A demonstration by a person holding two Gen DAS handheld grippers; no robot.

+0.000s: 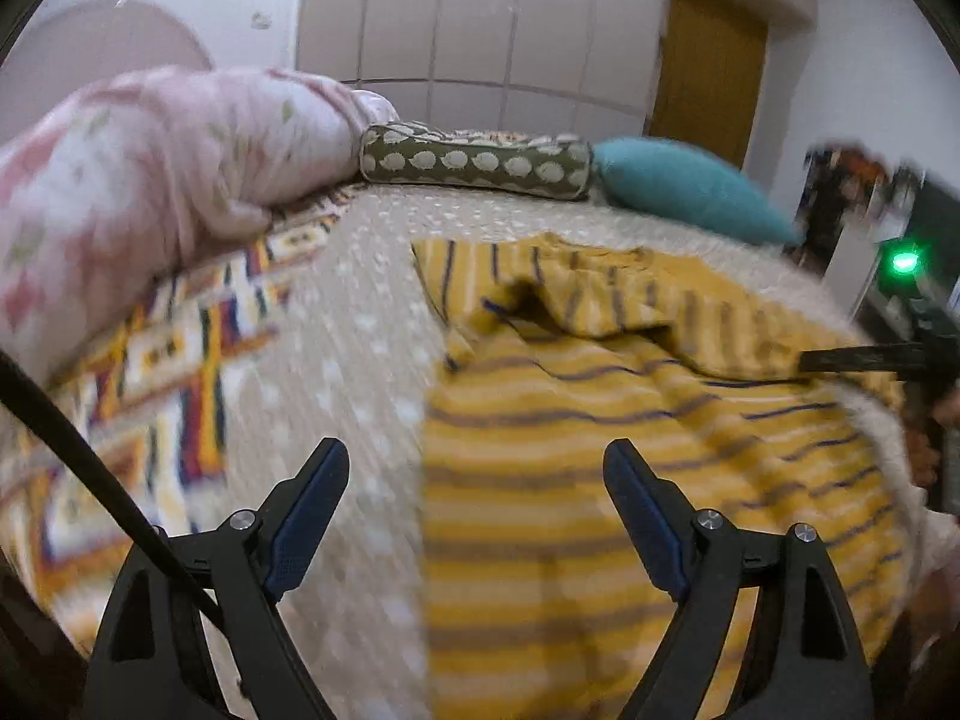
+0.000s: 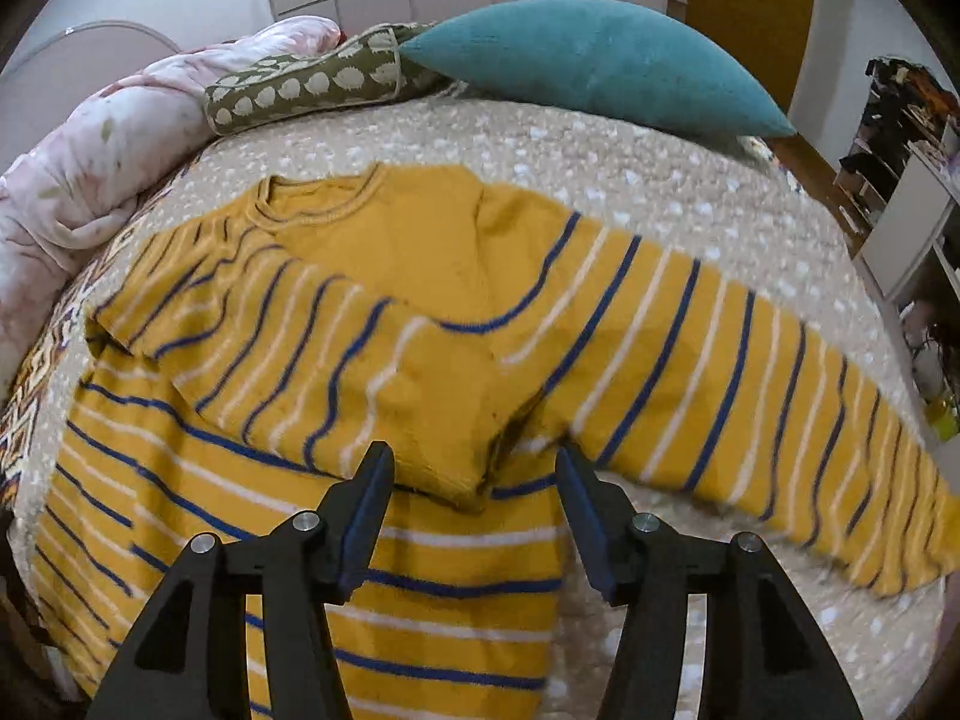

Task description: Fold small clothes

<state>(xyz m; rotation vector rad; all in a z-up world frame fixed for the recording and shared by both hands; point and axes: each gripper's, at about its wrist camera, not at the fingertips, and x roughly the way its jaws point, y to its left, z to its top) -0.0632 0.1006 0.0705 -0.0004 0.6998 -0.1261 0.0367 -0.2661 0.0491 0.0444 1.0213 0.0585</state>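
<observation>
Mustard-yellow knitted sweater with blue and white stripes (image 2: 384,360) lies spread on the bed's beige blanket with white flecks (image 2: 600,168), its left sleeve folded across the chest and its right sleeve stretched out to the side. Left hand-held gripper (image 1: 477,480) hovers over the sweater's edge with its jaws spread wide, holding nothing. Right hand-held gripper (image 2: 474,483) is likewise released, its jaws apart just above the folded sleeve's cuff. At the head of the bed sit a teal cushion (image 2: 600,60), an olive bolster with white shell print (image 2: 312,84) and a pink floral quilt (image 2: 90,168).
</observation>
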